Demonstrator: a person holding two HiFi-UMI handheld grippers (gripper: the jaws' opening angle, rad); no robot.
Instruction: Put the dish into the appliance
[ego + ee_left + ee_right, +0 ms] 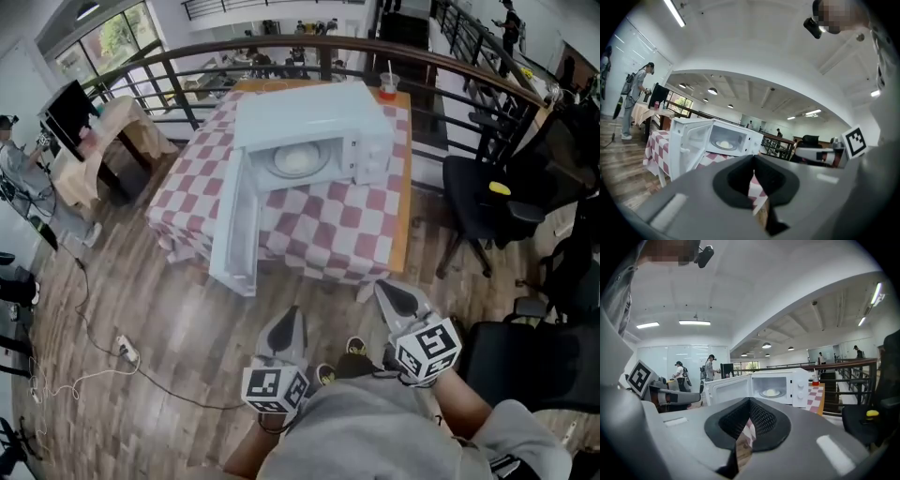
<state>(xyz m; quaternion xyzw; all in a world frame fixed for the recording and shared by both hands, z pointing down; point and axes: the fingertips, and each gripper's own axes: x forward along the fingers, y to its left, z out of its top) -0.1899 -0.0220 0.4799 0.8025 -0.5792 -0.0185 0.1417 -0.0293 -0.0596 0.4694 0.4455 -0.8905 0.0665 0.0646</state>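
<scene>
**Dish is in, door hangs open, tongs well back**

The round white dish (pixel 298 159) lies inside the white box-shaped microwave oven (pixel 361 112), on the desk under a red-and-white checked cloth (pixel 323 230). The oven's white door (pixel 234 230) is swung fully out and reaches past the desk's near edge. The left tongs (pixel 290 322) and right tongs (pixel 392 294) are both closed on nothing, held side by side well apart from the desk, pointing roughly level towards the oven.

The likely trouble is that door. It juts into the path, so a careless step in could knock it or shift the oven on the cloth. A shove from closed tips could slip off the smooth panel or slam the door and jolt the dish. A white cable with a power strip (pixel 126 351) trails over the wooden floor to the left, a snag for a foot.

Whether the dish holds anything is too small to tell. The oven's knobs are mere dots, the cloth covers the desk's legs, and the tongs hide most of the person's shoes.
</scene>
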